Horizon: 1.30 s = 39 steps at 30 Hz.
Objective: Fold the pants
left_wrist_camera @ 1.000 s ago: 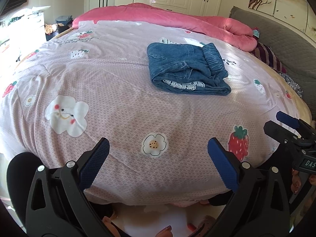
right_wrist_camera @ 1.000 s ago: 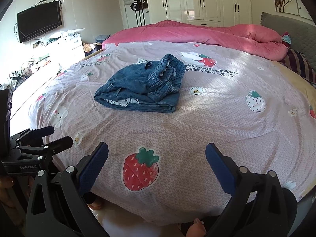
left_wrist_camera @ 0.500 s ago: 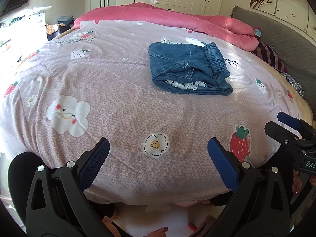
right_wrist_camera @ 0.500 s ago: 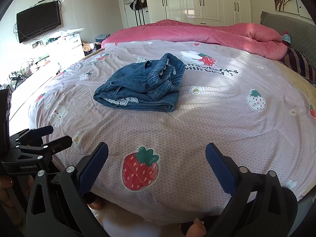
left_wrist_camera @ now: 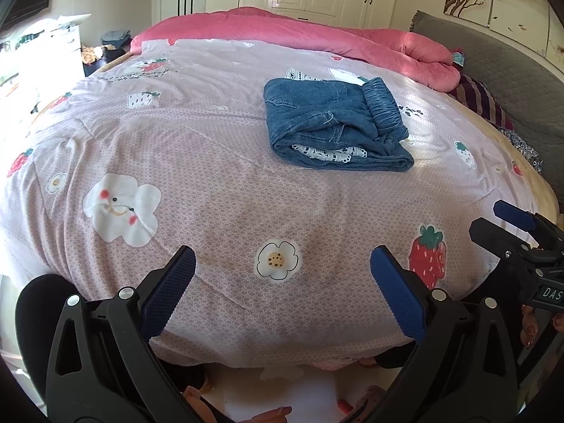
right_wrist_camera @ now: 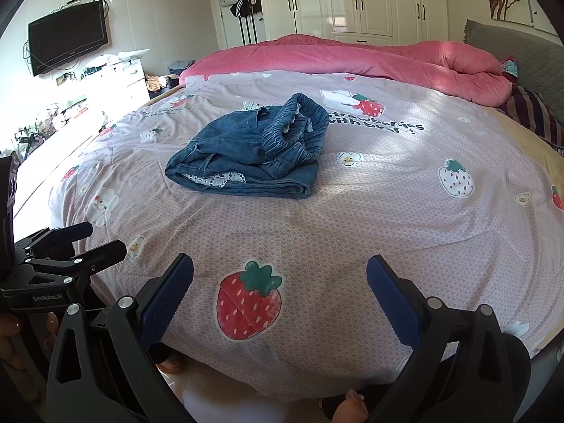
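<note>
Blue denim pants (left_wrist_camera: 331, 123) lie folded in a compact bundle on the bed, with the elastic waistband on top and white lace trim showing at the near edge; they also show in the right wrist view (right_wrist_camera: 253, 151). My left gripper (left_wrist_camera: 280, 264) is open and empty over the bed's near edge, well short of the pants. My right gripper (right_wrist_camera: 280, 271) is open and empty, also at the near edge. Each gripper shows at the side of the other's view: the right one (left_wrist_camera: 507, 225), the left one (right_wrist_camera: 88, 239).
The bed has a pink printed cover (left_wrist_camera: 211, 148) with strawberries and flowers. A rolled pink duvet (right_wrist_camera: 387, 60) lies along the far side. A grey headboard (left_wrist_camera: 493, 81) and striped pillow (right_wrist_camera: 535, 116) are at right. White drawers (right_wrist_camera: 116, 77) and a wall TV (right_wrist_camera: 67, 37) are at left.
Both grippers have stayed open and drawn very slightly back; the pants lie as before.
</note>
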### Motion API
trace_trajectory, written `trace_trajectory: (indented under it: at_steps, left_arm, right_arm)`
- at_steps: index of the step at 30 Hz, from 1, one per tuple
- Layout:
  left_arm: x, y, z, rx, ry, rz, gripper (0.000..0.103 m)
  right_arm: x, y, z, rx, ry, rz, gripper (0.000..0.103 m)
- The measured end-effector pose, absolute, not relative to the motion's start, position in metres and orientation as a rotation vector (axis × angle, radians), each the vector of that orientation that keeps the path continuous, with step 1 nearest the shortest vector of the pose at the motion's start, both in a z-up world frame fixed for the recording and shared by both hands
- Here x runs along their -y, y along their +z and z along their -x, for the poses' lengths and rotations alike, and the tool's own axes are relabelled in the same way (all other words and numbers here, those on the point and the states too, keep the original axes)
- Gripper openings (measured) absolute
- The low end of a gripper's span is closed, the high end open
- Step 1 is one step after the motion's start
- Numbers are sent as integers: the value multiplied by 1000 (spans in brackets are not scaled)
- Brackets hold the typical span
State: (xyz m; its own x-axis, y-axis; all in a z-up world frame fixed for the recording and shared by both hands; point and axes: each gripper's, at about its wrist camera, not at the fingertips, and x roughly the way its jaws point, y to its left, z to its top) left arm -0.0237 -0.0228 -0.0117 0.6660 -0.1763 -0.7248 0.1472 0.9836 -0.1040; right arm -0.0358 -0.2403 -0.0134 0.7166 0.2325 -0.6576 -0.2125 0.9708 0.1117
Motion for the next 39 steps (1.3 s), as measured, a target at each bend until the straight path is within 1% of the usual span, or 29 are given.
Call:
trace_trajectory:
  at_steps: [39]
  left_arm:
    - [30, -9, 26, -798, -179, 3, 93]
  right_arm:
    - [241, -15, 36, -739, 229, -14, 98]
